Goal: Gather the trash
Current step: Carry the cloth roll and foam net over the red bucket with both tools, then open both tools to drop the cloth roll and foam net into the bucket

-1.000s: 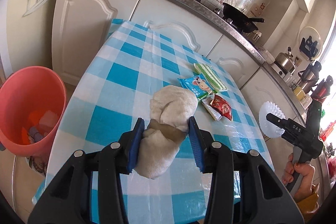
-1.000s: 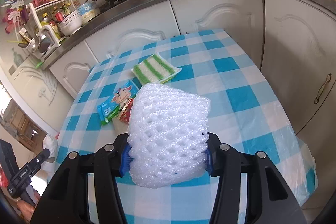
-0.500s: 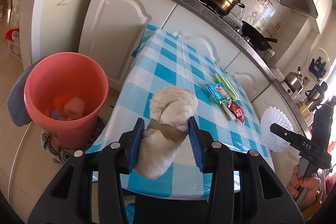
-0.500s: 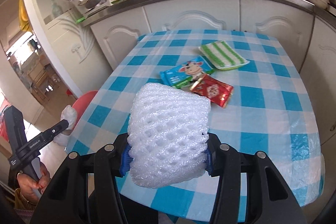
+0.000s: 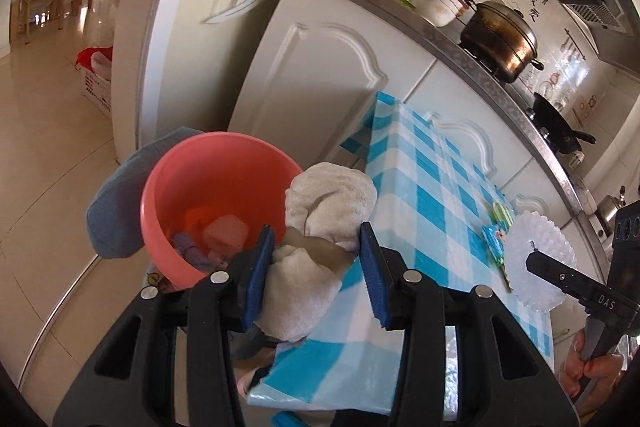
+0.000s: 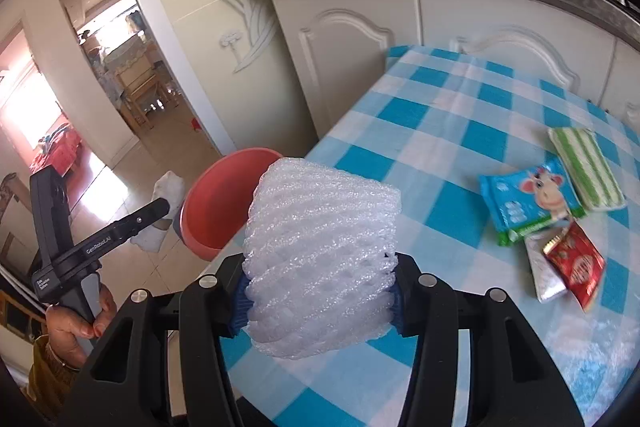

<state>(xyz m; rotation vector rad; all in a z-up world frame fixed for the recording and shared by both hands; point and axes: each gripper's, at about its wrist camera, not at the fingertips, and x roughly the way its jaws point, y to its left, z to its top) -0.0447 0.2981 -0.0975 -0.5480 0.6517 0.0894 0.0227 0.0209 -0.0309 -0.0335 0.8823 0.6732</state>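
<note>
My left gripper (image 5: 316, 267) is shut on a crumpled off-white cloth wad (image 5: 320, 223), held at the table's left edge just beside the pink bucket (image 5: 208, 163), which has scraps in its bottom. My right gripper (image 6: 318, 287) is shut on a white foam fruit net (image 6: 320, 259), over the table's near-left corner; the pink bucket (image 6: 216, 203) shows behind the net. The left gripper (image 6: 160, 207) with the wad appears at the left of the right wrist view. A blue snack packet (image 6: 528, 203), a red sachet (image 6: 576, 263) and a silver wrapper (image 6: 544, 275) lie on the checked table (image 6: 440, 131).
A green striped cloth (image 6: 588, 167) lies past the packets. White cabinets (image 5: 316, 75) and a counter with a pot (image 5: 500, 35) and pan run behind the table. A blue-grey cloth (image 5: 116, 203) hangs at the bucket's side. Tiled floor (image 5: 48, 147) spreads left.
Both grippers swung left, from over the table towards its left edge. The bucket came closer and nearer centre in the left view, and entered the right view. Both grips held.
</note>
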